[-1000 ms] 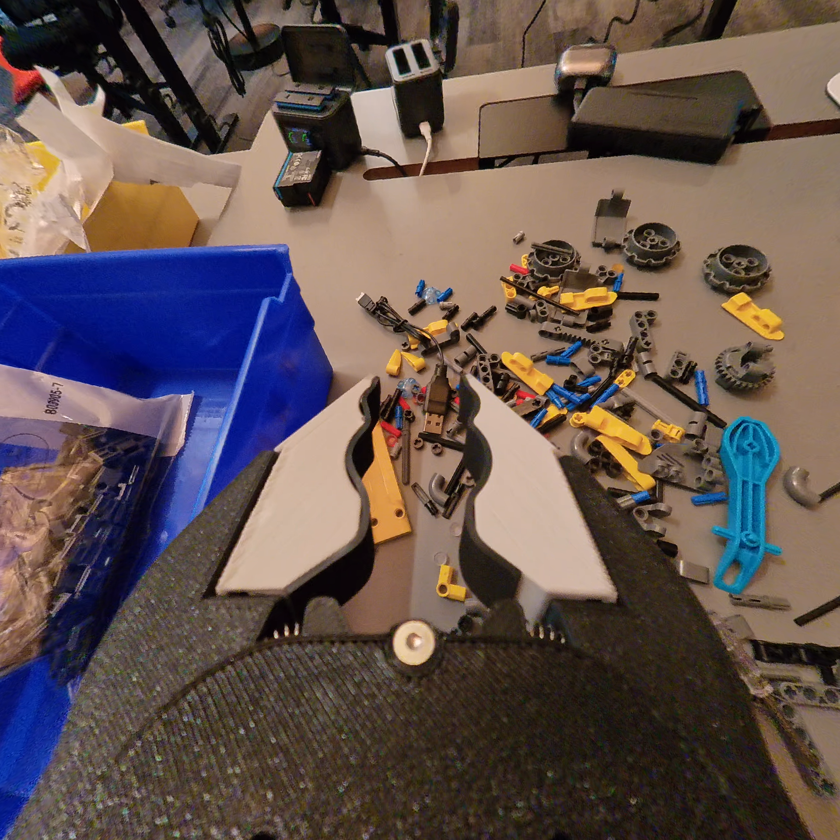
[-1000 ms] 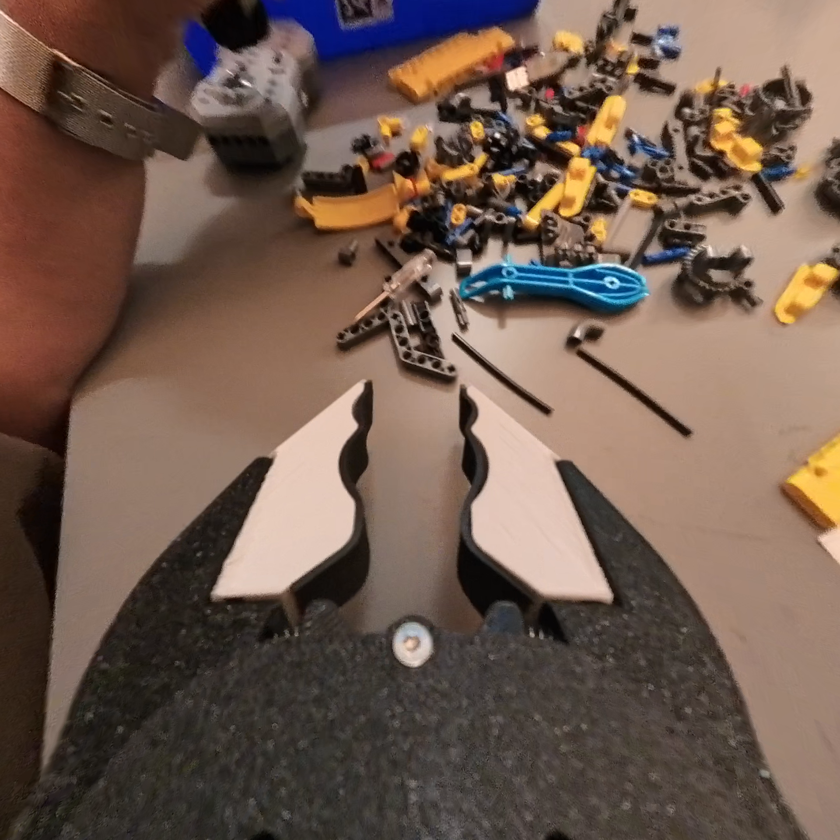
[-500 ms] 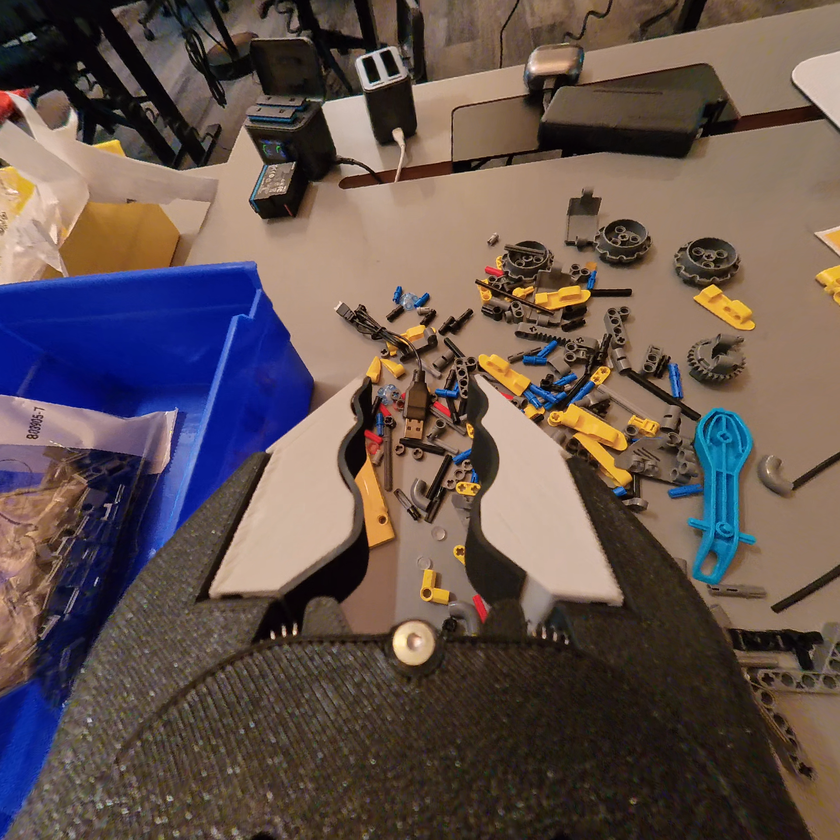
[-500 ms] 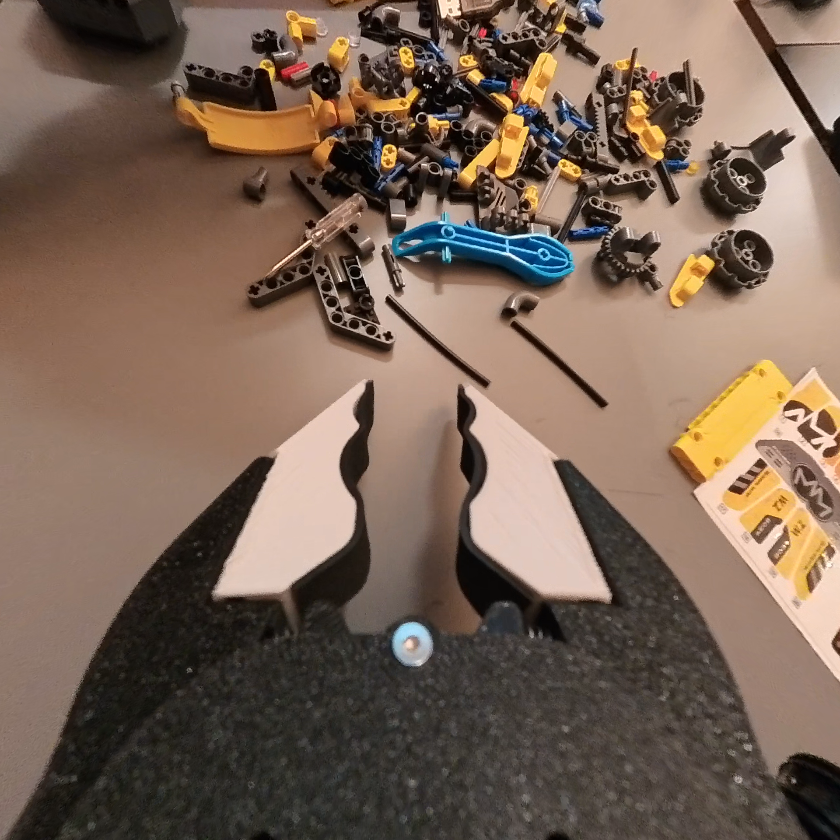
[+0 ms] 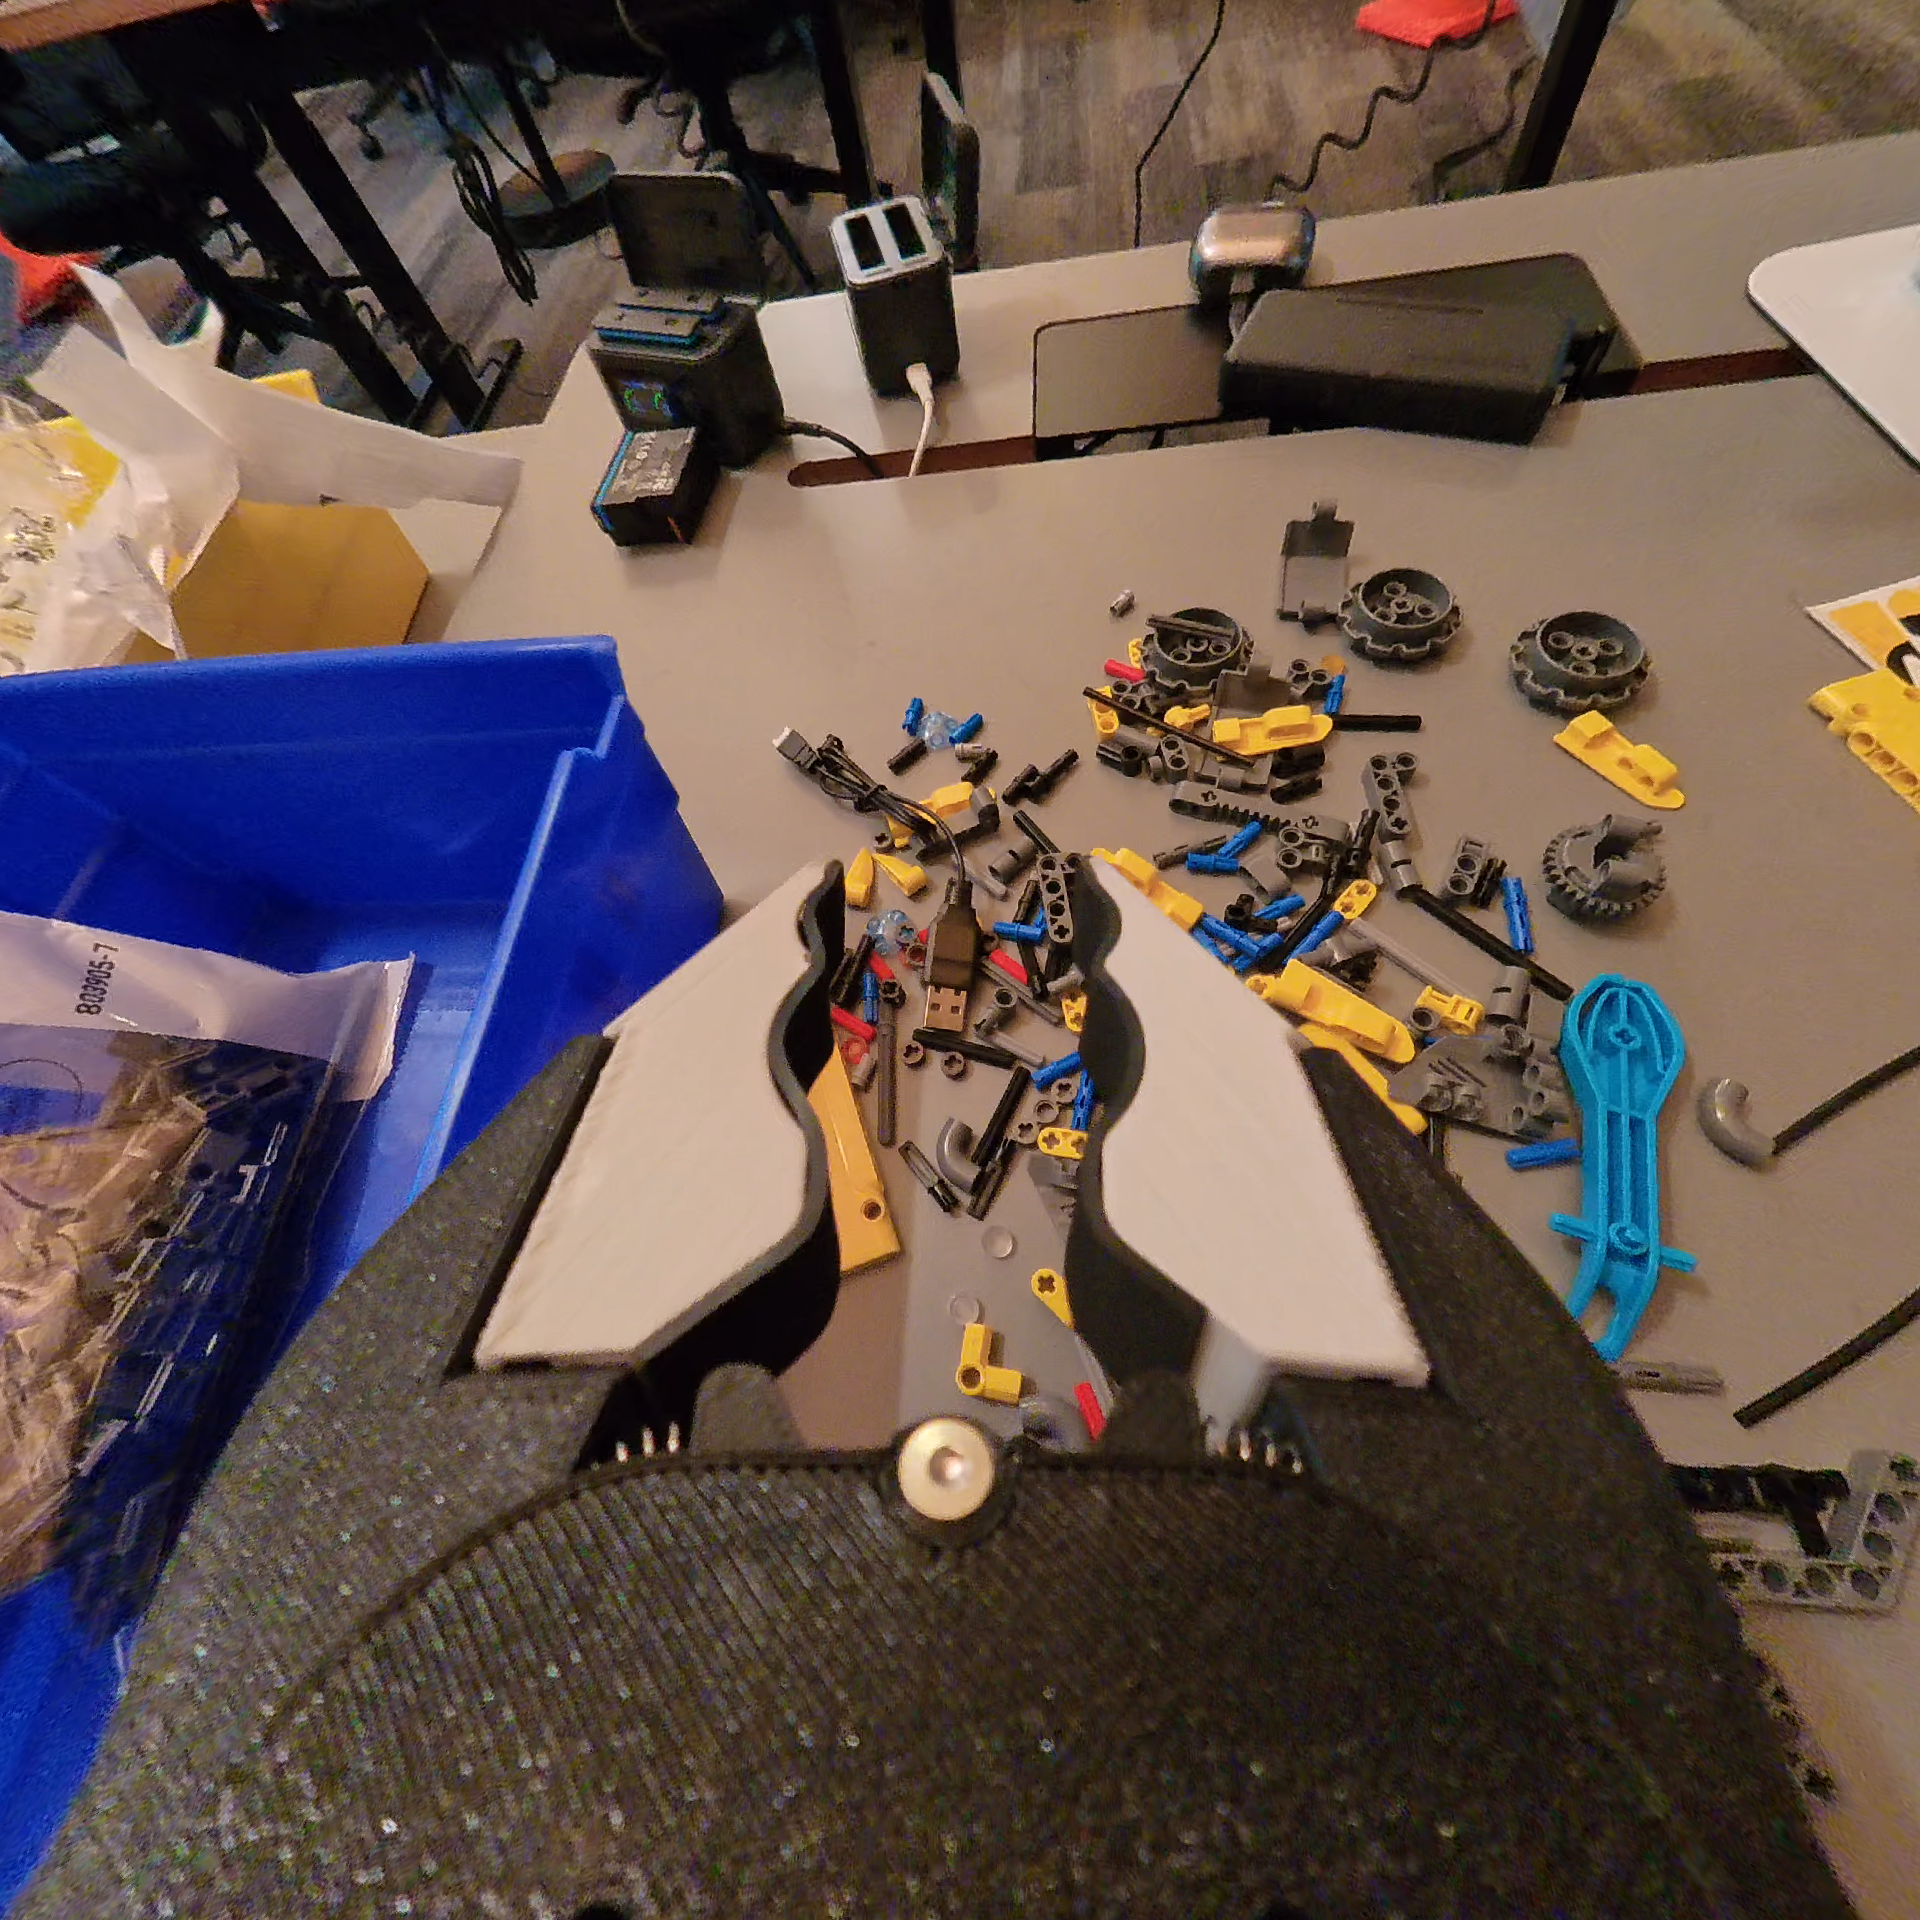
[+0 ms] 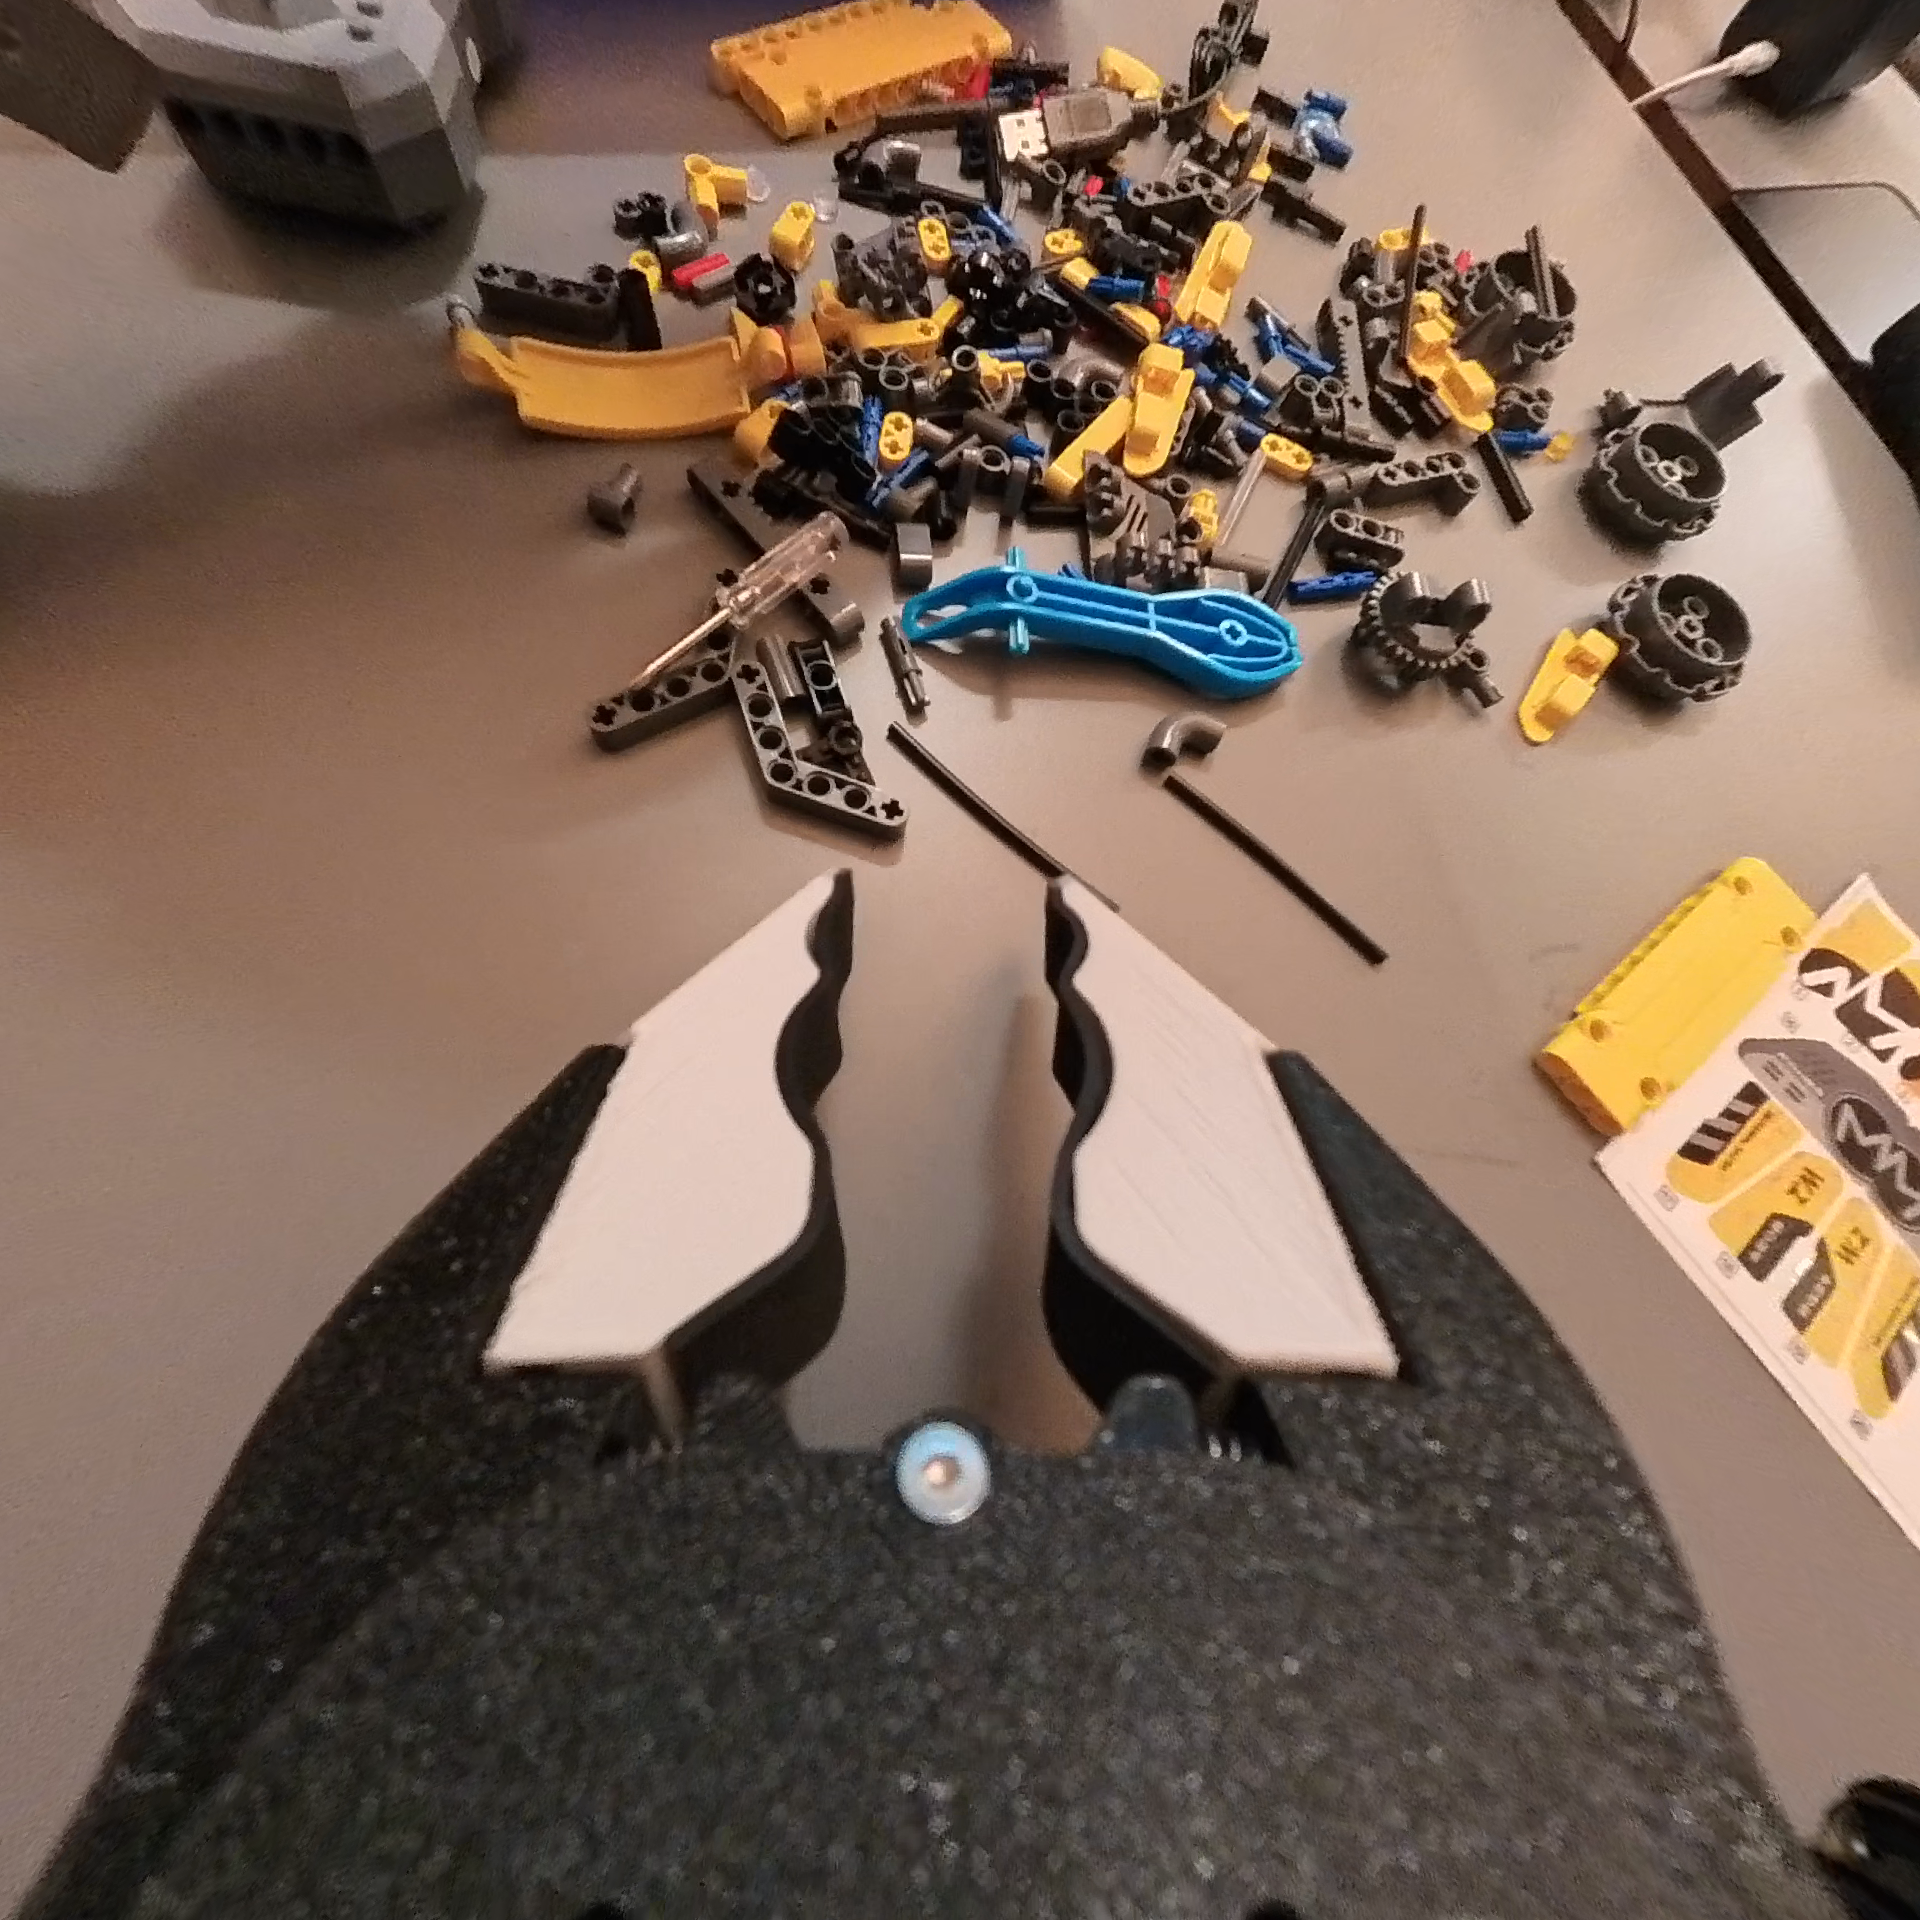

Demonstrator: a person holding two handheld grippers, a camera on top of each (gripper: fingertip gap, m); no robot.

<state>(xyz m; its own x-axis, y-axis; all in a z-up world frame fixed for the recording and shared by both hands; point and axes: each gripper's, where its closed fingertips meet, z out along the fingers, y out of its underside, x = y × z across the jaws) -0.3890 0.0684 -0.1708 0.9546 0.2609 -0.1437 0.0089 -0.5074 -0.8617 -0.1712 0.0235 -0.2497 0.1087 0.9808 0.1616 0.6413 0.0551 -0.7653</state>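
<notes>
A grey table (image 5: 727,582) is strewn with yellow, black and blue pieces (image 6: 1039,343); a bright blue bin (image 5: 312,790) is seen left.

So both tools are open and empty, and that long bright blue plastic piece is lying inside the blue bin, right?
Not quite. The long bright blue piece lies on the grey table among the loose building parts, not inside the blue bin; the left wrist view shows this. The left tool and the right tool are indeed open and empty.

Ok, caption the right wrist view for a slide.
Open right tongs hover over bare table before scattered building pieces.
</notes>
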